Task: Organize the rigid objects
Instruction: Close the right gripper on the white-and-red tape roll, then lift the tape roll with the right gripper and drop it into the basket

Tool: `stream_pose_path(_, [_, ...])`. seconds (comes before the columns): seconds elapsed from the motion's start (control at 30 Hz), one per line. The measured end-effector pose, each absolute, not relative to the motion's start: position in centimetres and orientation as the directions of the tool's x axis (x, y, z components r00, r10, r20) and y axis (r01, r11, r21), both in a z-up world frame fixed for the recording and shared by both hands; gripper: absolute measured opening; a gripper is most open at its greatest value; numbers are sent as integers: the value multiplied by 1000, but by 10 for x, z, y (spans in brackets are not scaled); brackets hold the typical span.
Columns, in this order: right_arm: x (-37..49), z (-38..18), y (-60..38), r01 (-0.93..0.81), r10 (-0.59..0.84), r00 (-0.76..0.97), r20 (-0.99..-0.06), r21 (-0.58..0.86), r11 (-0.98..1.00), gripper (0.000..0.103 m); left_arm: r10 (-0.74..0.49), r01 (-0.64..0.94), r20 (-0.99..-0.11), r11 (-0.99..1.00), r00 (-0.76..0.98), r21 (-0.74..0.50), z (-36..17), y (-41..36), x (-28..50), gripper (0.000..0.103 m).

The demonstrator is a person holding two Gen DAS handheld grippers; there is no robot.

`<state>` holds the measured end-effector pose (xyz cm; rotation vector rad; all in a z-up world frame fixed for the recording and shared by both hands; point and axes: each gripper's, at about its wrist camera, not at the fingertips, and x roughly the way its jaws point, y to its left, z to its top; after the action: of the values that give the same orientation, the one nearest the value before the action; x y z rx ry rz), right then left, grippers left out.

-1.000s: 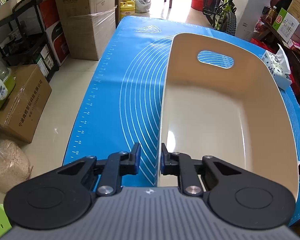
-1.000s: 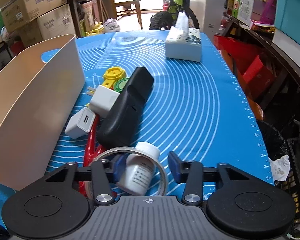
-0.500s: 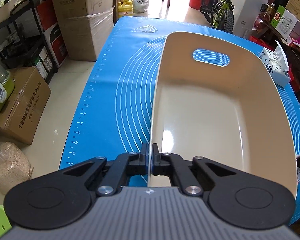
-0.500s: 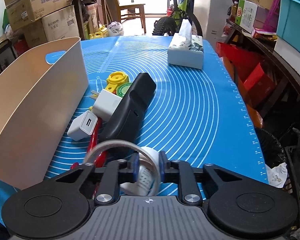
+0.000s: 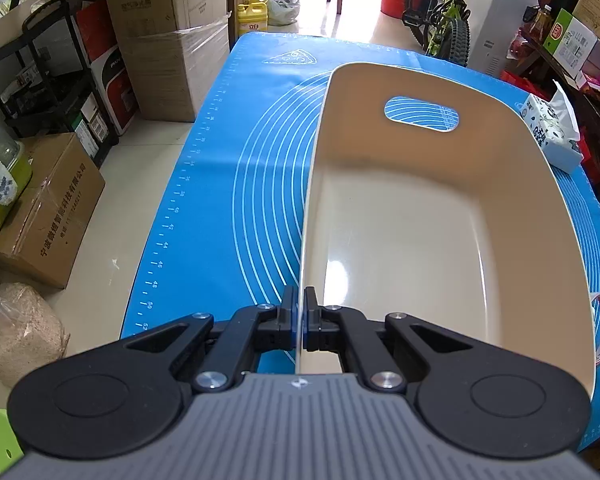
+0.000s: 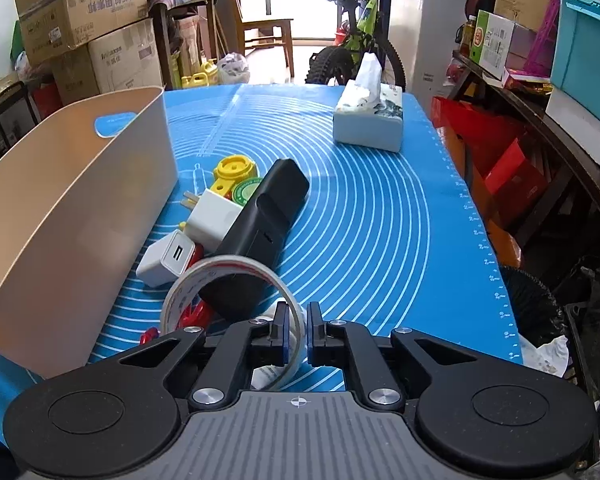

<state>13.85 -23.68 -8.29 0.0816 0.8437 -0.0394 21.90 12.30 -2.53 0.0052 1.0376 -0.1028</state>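
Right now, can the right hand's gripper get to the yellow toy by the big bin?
Probably not yet. The right gripper has its fingers shut on the tape roll, and the black case and white chargers lie between it and the yellow toy.

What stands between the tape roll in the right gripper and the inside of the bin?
Only the bin's own near wall, which the tape roll must go over. The right gripper already holds the roll, the left gripper clamps the bin's rim, and the bin's inside looks empty.
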Motion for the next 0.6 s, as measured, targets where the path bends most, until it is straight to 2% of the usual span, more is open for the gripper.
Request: stream_pose_path(0.6, [146, -38, -232, 99, -45, 739, -672, 41, 994, 17, -95, 86, -859, 995, 503, -60, -25, 127, 219, 4])
